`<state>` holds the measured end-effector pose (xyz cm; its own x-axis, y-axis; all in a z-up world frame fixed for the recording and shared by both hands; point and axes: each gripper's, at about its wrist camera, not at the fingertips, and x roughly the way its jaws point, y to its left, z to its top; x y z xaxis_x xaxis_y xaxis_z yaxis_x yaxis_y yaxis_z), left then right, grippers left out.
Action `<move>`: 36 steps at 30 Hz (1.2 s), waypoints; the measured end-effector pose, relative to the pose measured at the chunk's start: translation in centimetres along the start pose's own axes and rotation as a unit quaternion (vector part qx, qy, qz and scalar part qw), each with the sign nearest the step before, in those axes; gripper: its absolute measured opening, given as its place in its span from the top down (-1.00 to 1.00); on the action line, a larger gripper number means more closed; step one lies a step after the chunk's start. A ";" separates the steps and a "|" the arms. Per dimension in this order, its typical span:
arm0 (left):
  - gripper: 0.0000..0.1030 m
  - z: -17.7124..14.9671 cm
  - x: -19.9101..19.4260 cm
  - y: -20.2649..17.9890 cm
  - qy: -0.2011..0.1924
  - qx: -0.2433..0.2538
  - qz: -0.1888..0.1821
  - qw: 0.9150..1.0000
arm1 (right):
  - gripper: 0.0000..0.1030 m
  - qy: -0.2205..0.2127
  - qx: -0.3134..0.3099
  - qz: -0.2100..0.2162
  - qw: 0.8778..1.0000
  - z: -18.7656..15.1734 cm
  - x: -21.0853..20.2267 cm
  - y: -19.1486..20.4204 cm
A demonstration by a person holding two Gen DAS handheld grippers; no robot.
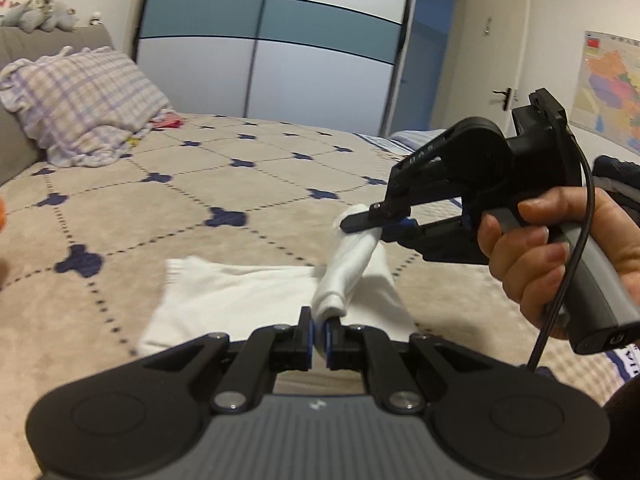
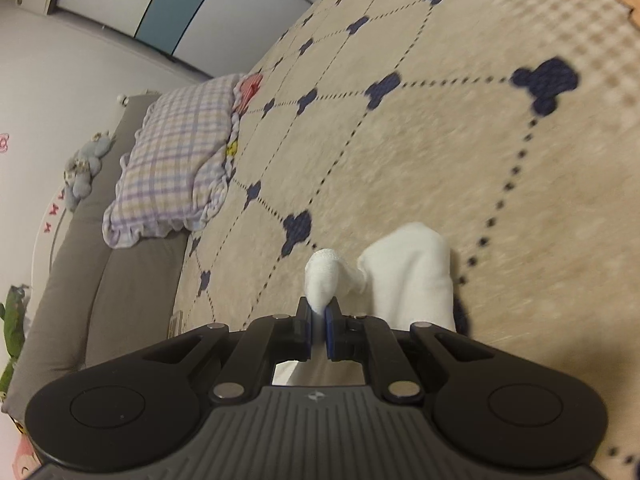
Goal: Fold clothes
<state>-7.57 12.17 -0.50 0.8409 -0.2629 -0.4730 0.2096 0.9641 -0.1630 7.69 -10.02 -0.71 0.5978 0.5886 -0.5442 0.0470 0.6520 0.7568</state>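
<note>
Both the left gripper (image 1: 319, 330) and right gripper (image 2: 319, 322) have jaws clamped on the white garment (image 1: 240, 296) above the bed (image 1: 200, 200).

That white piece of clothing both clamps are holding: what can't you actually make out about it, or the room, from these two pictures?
- White garment: its type is unclear; the left gripper hides its near edge in the left wrist view, and the right gripper hides most of it in the right wrist view.
- Wall map: cut off by the frame edge, print too small.
- Small pink item beside the checked pillow: too small and blurred to identify.
</note>
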 end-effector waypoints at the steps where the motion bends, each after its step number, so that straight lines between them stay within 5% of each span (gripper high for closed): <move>1: 0.90 0.0 -0.2 0.5 -0.001 -0.006 0.004 1.000 | 0.85 0.004 -0.007 0.000 1.000 -0.2 0.5 0.4; 16: 0.90 -0.5 -1.3 6.5 0.006 -0.140 0.024 0.990 | 0.85 0.031 -0.073 0.026 0.997 -2.0 7.1 4.8; 23: 0.90 -1.5 -1.3 9.3 0.035 -0.243 0.023 0.969 | 0.84 0.051 -0.100 0.037 0.993 -2.8 9.6 6.8; 28: 0.88 -2.3 -1.1 10.4 0.066 -0.269 0.023 0.961 | 0.78 0.065 -0.113 0.048 0.990 -3.6 10.4 7.0; 31: 0.74 -2.4 -1.2 10.5 0.080 -0.262 0.028 0.961 | 0.64 0.065 -0.113 0.062 0.990 -3.4 10.1 7.2; 36: 0.24 -1.5 -1.6 11.1 0.084 -0.254 0.033 0.963 | 0.43 0.046 -0.097 0.087 0.990 -2.2 8.2 7.2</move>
<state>-7.38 23.27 -2.88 0.7427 -0.2454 -0.6231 -0.1483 0.8471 -0.5103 11.16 0.55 -0.48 0.5077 0.7349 -0.4495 -0.2108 0.6119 0.7623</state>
